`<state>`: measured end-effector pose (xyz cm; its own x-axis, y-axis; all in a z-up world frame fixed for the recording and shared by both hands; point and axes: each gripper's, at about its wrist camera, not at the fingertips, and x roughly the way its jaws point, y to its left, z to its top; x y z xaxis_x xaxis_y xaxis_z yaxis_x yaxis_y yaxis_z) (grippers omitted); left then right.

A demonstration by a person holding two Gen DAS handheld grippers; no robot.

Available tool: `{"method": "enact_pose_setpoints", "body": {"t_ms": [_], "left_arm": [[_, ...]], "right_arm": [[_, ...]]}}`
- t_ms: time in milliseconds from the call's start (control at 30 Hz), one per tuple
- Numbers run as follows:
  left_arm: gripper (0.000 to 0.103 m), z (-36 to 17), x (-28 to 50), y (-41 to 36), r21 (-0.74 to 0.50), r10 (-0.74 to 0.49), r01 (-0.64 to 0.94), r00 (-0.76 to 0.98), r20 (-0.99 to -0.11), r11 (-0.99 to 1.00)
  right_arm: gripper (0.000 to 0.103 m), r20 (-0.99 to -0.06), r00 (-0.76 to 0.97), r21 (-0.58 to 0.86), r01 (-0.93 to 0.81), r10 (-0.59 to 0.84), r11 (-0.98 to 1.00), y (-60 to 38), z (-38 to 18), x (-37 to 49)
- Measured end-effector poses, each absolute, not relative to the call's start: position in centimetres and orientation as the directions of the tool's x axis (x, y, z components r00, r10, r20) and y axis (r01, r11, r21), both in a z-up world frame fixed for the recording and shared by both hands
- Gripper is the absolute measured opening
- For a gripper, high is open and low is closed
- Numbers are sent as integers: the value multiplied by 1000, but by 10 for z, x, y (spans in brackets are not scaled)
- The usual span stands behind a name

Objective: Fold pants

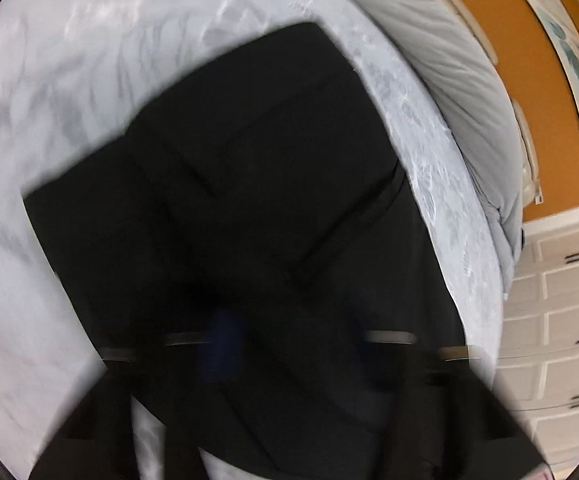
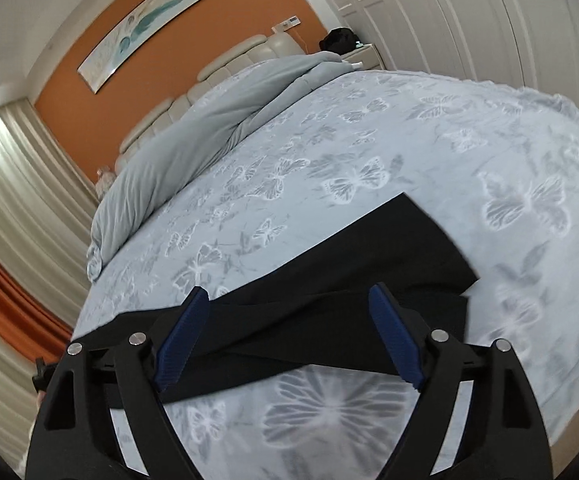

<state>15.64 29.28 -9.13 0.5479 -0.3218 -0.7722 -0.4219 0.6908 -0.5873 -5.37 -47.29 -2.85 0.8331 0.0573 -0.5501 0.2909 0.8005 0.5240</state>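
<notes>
Pants (image 1: 249,200), black and partly folded, fill the middle of the left wrist view on the butterfly bedspread (image 1: 69,80). The left gripper (image 1: 289,344) is a dark blur low in the frame; its fingers are shut tight, and I cannot tell if cloth is caught between them. If it is, lifting could pull the fold apart. In the right wrist view, the right gripper (image 2: 289,336) stands wide open over the pants edge, holding nothing, and could bump the layers crooked.

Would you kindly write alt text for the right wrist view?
The right gripper holds its blue-padded jaws open over black pants lying on a butterfly-print bedspread. Behind are a grey duvet and an orange wall.
</notes>
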Motion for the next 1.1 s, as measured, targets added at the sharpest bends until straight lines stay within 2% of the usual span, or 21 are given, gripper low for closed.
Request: {"method": "enact_pose_setpoints", "body": {"t_ms": [100,200,300,467,600,700,733,767,833,900,967,1000,1033,1067,1100], "left_arm": [[3,-66,139,296,-665,-367,-344,625,-689,663],[3,-43,110,300,-705,-397,-280,666,-632,652],[2,-55,99,307,-674,-382,-328,626,-680,662],[2,-58,100,315,-688,-388,-344,628,-675,639],[3,-59,103,311,-690,-388,-352,627,-675,633],[3,-60,100,312,-677,-383,-352,619,-686,646],[3,-59,95,312,-676,-382,-351,618,-687,648],[3,-61,94,315,-677,-383,-351,618,-687,647],[3,-59,93,318,-694,-392,-344,631,-669,632],[3,-51,92,319,-729,-412,-306,664,-625,613],[3,-37,90,316,-725,-403,-258,691,-600,639],[3,-35,90,315,-710,-387,-257,693,-608,656],[3,-36,90,314,-683,-363,-270,685,-632,679],[3,-43,91,316,-668,-360,-293,661,-658,683],[3,-51,92,318,-671,-377,-314,635,-674,672]], "right_arm": [[80,-617,786,491,358,27,794,-469,-44,-47],[80,-628,776,535,376,59,757,-474,-53,-50],[80,-646,756,575,393,104,718,-480,-65,-37],[80,-615,748,695,363,250,621,-479,-82,-6],[75,-711,648,645,447,273,619,-470,-103,30],[59,-767,587,596,499,260,629,-468,-123,53],[37,-774,584,587,512,247,628,-470,-127,57],[2,-781,582,574,527,226,627,-472,-130,60],[2,-744,636,599,498,205,628,-478,-119,65],[2,-565,803,667,309,189,678,-473,-58,53],[1,-360,915,632,95,183,769,-456,10,24],[1,-334,926,614,71,178,786,-454,19,15],[1,-344,924,604,82,167,793,-457,17,9],[2,-394,906,604,129,154,787,-464,3,6],[2,-511,848,600,234,141,765,-476,-29,8]]}}
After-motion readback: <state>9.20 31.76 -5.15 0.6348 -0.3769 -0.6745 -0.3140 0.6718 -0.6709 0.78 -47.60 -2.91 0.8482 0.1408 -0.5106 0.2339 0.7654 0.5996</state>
